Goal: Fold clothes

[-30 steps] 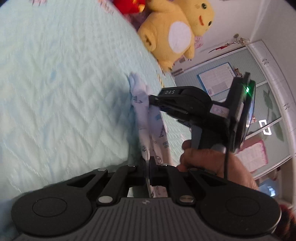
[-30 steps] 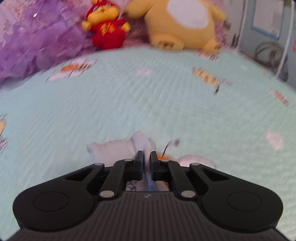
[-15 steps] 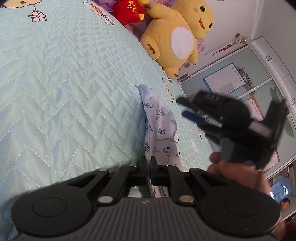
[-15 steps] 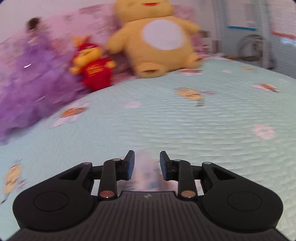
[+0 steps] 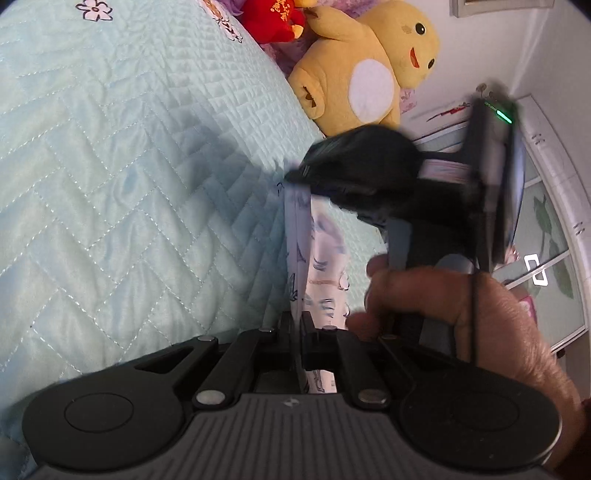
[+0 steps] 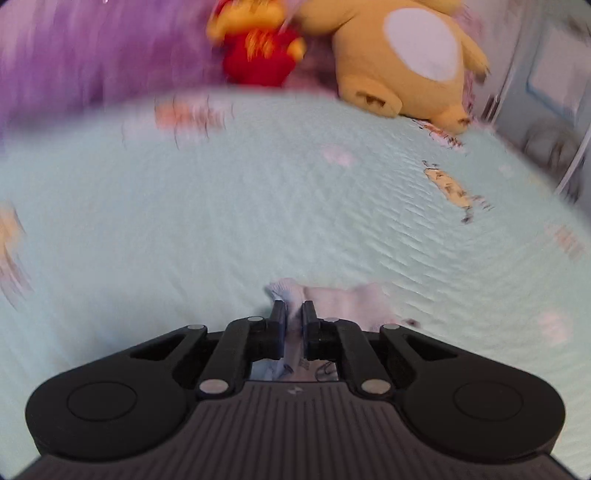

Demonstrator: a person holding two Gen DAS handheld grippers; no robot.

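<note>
A small white garment [image 5: 325, 254] printed with blue motifs is stretched taut above a bed [image 5: 122, 177] covered in a pale green quilted spread, its cloth running as a narrow band between two hand-held tools. At the near end, the left gripper [image 5: 296, 325] is clenched on the fabric, the thin edge of the cloth pinched between its black fingers [image 5: 284, 326]. At the far end, the right gripper [image 5: 295, 176] bites the garment's top corner; its jaws are closing at this moment, with the cloth between them. Seen from its own wrist camera, the right gripper [image 6: 293, 314] has a bunched fold of the white garment [image 6: 343, 301] pressed between its pads, the rest of the cloth spilling to the right onto the spread. A person's hand [image 5: 454, 306] wraps the handle of the right tool, on whose back a green light [image 5: 503, 116] glows. The right wrist view is heavily blurred. Beyond the garment, at the head of the bed, a large yellow plush toy [image 5: 365, 62] with a white belly sits upright, just beside a smaller red plush toy [image 5: 275, 16]. A purple ruffled fabric [image 6: 92, 55] lies to the left of the red toy. Cabinet doors [image 5: 554, 240] with frosted panels stand past the bed's edge.
</note>
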